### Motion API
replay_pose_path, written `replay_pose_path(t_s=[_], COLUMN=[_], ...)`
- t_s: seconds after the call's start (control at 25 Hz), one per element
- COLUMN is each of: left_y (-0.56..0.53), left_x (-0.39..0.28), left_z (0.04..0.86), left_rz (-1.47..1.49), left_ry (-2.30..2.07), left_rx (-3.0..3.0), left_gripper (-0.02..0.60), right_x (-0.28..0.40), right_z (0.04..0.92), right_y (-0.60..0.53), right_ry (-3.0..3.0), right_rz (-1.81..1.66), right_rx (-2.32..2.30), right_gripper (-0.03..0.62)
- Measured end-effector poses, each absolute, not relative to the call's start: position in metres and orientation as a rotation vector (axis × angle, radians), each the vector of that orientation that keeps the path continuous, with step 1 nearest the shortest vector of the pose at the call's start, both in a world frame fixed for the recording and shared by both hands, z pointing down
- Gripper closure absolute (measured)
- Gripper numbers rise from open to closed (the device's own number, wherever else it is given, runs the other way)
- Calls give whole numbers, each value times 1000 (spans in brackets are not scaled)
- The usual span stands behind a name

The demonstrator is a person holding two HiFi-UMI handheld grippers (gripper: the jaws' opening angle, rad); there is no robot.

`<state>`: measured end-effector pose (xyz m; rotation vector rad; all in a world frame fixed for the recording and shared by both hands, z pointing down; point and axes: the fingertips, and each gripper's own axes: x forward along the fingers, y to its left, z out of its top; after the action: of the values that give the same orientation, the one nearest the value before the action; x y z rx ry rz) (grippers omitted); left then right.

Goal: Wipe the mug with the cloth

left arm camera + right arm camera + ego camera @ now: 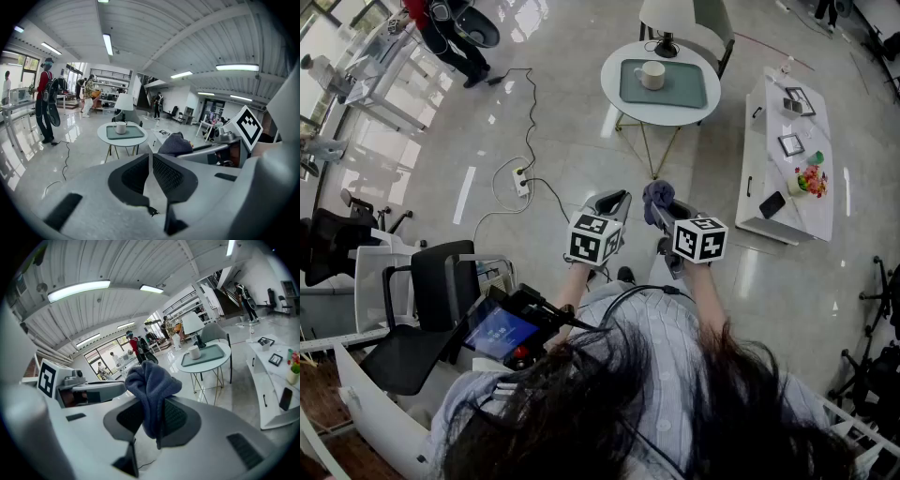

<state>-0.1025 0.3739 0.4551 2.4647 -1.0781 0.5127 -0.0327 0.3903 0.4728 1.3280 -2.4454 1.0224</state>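
Right gripper [149, 404] grips cloth [150, 379]; distant mug [194, 352] seemingly plain.

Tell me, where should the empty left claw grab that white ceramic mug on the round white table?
Around the round body of the white ceramic mug, from the side: it stands upright, alone on the green tray, with room around. The left gripper is shut and must open first. I can't place the handle.

Blu-gry cloth [150, 383], wht mug [652, 75]
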Motion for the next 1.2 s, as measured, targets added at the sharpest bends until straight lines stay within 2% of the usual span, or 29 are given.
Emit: replay_pose_path(t_s=[0.72,1.2], left_y=[376,298], left_x=[-95,-88], left_z=[476,489], left_rz=[496,536], left_ry=[-1006,-1021], left_rx=[2437,2387], left_gripper=[543,543], right_x=[-23,-5], right_z=[488,503], right_y=[401,308], right_ry=[-2370,-2341], right_rz=[1027,1059], right_rx=[1373,1357], right_gripper=[499,499])
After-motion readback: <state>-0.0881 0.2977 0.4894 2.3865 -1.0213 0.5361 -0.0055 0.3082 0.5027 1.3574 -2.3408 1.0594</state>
